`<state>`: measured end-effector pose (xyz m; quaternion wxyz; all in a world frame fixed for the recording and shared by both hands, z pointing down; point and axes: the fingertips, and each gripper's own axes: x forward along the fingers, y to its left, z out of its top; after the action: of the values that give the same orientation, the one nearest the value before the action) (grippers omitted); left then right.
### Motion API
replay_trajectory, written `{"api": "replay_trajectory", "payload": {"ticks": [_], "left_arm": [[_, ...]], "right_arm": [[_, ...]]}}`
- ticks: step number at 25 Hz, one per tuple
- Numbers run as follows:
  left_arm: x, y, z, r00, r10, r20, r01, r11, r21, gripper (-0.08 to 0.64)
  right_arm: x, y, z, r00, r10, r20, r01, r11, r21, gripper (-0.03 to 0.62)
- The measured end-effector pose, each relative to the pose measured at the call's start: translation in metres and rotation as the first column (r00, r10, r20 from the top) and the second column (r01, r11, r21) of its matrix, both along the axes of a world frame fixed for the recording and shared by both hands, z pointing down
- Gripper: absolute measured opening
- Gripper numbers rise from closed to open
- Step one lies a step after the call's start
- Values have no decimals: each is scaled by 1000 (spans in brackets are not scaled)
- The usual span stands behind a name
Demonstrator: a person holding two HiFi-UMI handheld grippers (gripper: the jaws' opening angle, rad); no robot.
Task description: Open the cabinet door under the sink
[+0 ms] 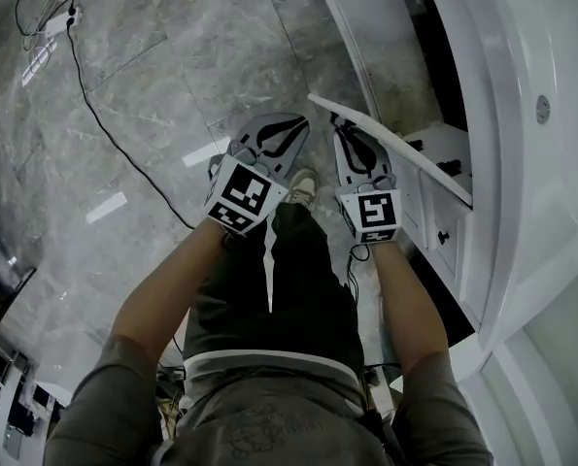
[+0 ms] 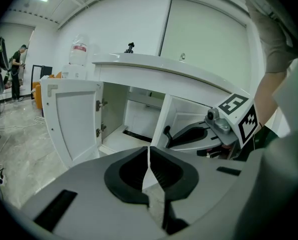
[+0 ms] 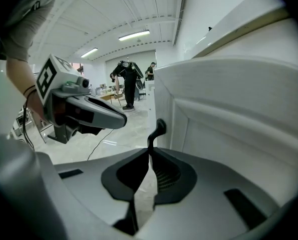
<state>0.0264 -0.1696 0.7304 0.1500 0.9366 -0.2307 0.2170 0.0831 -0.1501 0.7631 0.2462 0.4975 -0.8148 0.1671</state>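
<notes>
The white cabinet door (image 1: 405,153) under the sink counter (image 1: 522,115) stands partly swung out. Its black handle (image 3: 158,130) rises just beyond my right gripper (image 3: 150,152), which is shut with its tips pinching the handle's lower end. The left gripper view shows the same door (image 2: 186,115), its handle (image 2: 166,134) and the right gripper (image 2: 172,143) at the handle. My left gripper (image 2: 149,150) is shut on nothing and hangs in the air left of the door. In the head view both grippers, left (image 1: 293,122) and right (image 1: 339,122), sit side by side by the door's outer edge.
A second cabinet door (image 2: 71,119) on the left stands wide open, showing the bare cabinet inside. A black cable (image 1: 123,153) runs across the marble floor. A water bottle (image 2: 78,54) stands on the counter. People (image 3: 128,84) stand far off in the room.
</notes>
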Motion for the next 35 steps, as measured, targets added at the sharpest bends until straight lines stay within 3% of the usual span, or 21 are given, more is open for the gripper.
{"api": "replay_trajectory", "payload": {"ticks": [12,19,28,35], "left_arm": [[-27,79,19,999,21,30,-19,998,-61,28],[-18,125,28,995,92,33,-88,991,-98,28],[-8,162,34,983,180,17,-176,975,-135,28],[-2,181,32,966,257,22,-250,953,-170,28]], "right_arm": [[-25,85,1,985,-171,-25,171,985,-26,43],[-29,136,-2,966,-255,-34,253,965,-74,44],[-15,188,7,971,-238,-36,232,964,-129,49],[-8,212,8,985,-169,-42,159,971,-177,52]]}}
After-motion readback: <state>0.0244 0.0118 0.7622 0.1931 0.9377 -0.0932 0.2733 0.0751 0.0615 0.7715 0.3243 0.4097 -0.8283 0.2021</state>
